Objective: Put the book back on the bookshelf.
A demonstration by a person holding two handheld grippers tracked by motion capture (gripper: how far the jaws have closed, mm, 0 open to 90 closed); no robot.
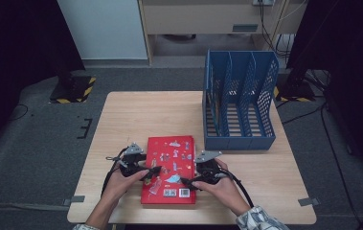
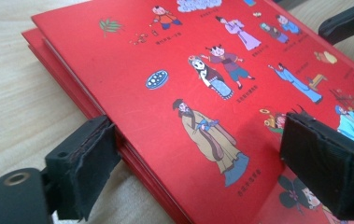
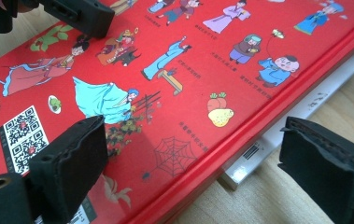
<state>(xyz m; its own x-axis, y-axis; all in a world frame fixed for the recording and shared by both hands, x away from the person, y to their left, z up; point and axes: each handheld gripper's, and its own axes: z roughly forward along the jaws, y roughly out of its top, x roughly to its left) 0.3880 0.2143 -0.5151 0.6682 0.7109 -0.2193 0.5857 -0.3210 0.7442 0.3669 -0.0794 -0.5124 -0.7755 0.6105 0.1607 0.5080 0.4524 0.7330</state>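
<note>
A red hardcover book (image 1: 169, 167) with cartoon figures lies flat on the wooden table (image 1: 136, 115), near its front edge. My left gripper (image 1: 151, 173) is at the book's left side and is open. In the left gripper view the left gripper (image 2: 200, 130) has one pad beside the book's (image 2: 174, 84) edge and the other above the cover. My right gripper (image 1: 188, 183) is at the book's right side, also open. In the right gripper view the right gripper (image 3: 195, 130) straddles the book's (image 3: 188, 60) edge, one pad over the cover and one over the table.
A blue slotted file rack (image 1: 239, 103) stands at the table's back right. A white item with a barcode (image 3: 268, 140) pokes out from under the red book. The other gripper's jaw shows at the top of each gripper view (image 2: 347, 21) (image 3: 76, 16).
</note>
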